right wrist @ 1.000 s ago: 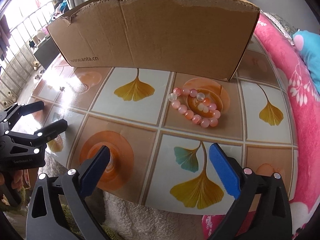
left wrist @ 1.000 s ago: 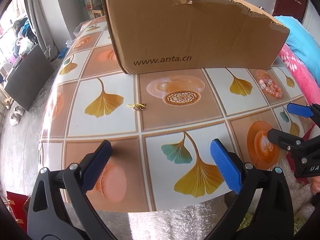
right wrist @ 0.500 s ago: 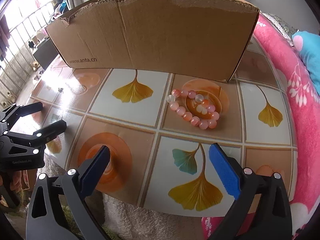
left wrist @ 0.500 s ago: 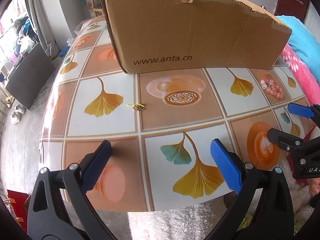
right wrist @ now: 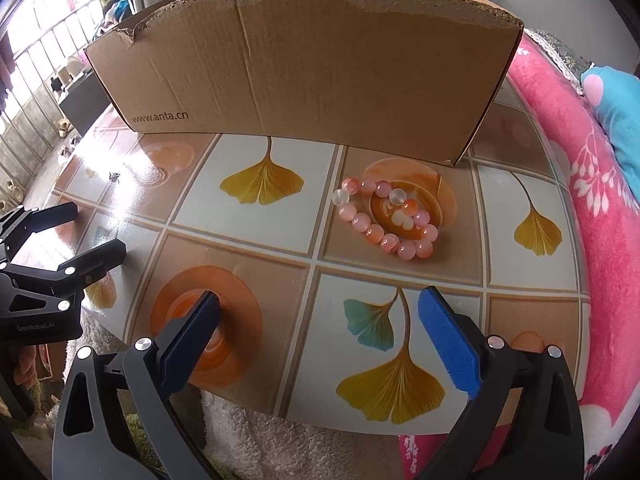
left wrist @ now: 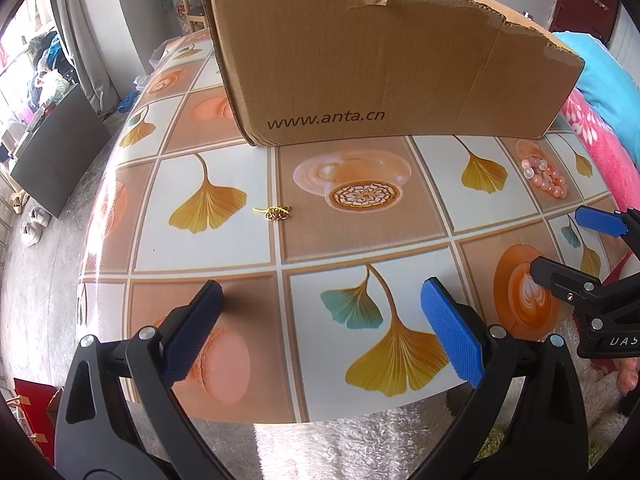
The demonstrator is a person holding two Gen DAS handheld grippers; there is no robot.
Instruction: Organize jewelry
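A small gold brooch (left wrist: 275, 212) lies on the patterned table (left wrist: 224, 240), ahead of my left gripper (left wrist: 320, 316), which hangs open and empty over the near edge. A pink bead bracelet (right wrist: 390, 220) rests on an orange cup print, just beyond my open, empty right gripper (right wrist: 320, 320). The bracelet (left wrist: 546, 176) also shows far right in the left wrist view, and the brooch (right wrist: 115, 176) is a tiny dark speck in the right wrist view. A cardboard box (left wrist: 384, 76) printed "www.anta.cn" stands at the back; its inside is hidden.
Each gripper appears at the edge of the other's view: the right gripper (left wrist: 560, 244) and the left gripper (right wrist: 76, 228). A pink blanket (right wrist: 600, 240) borders the table's right side. White fluffy rug (left wrist: 352, 444) lies below the near edge.
Both views have crept slightly forward toward the table; the bracelet sits a little lower in the right wrist view. Nothing was picked up or released.
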